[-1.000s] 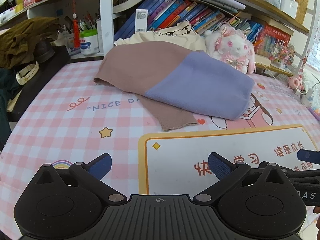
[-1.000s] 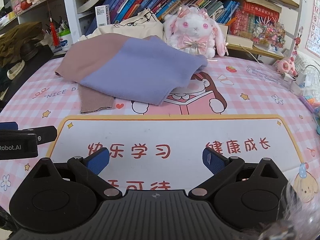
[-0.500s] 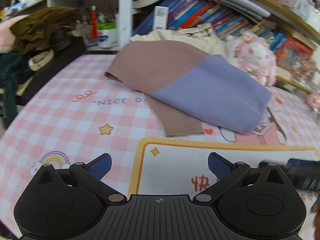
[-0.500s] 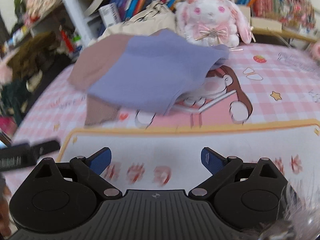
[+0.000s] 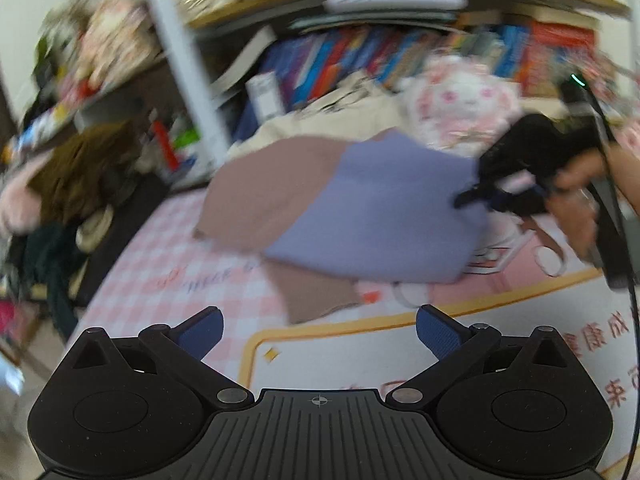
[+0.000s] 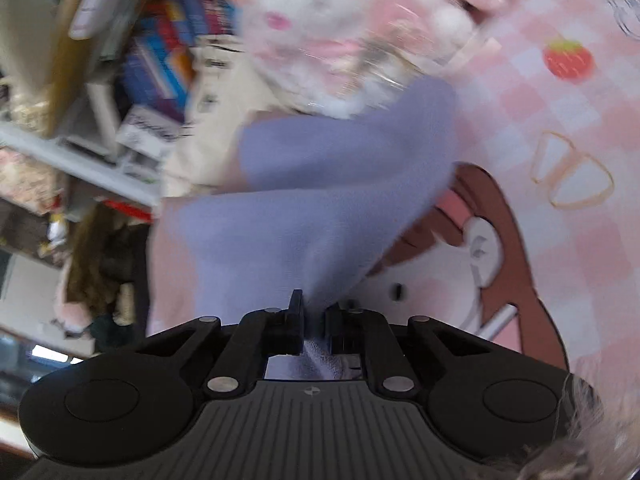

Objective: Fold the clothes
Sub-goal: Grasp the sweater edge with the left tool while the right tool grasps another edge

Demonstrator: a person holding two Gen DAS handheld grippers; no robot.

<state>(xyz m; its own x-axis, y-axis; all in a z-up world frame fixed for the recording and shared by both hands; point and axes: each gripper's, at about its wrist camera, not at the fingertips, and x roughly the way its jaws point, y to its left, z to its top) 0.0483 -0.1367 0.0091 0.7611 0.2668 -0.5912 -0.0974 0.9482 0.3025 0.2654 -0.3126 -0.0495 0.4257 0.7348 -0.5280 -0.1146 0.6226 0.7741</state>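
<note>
A two-tone sweater (image 5: 360, 208), brown on the left and lilac on the right, lies crumpled on the pink checked table mat (image 5: 168, 248). My right gripper (image 6: 314, 312) is shut on a pinch of the lilac cloth (image 6: 320, 200) at the sweater's right edge; the fabric bunches up between its jaws. In the left wrist view that right gripper (image 5: 472, 200) shows at the right, held by a person's hand (image 5: 580, 200). My left gripper (image 5: 318, 332) hangs open over the mat in front of the brown sleeve end (image 5: 316, 296), touching nothing.
A pink and white plush rabbit (image 5: 460, 100) sits just behind the sweater, close to the right gripper. A cream garment (image 5: 320, 124) and a row of books (image 5: 360, 52) stand further back. Dark clothes (image 5: 80, 168) are piled at the left edge.
The right gripper has swung in to the sweater's right edge, rolled over and closed on the lilac cloth. The left gripper has shifted and turned, still open.
</note>
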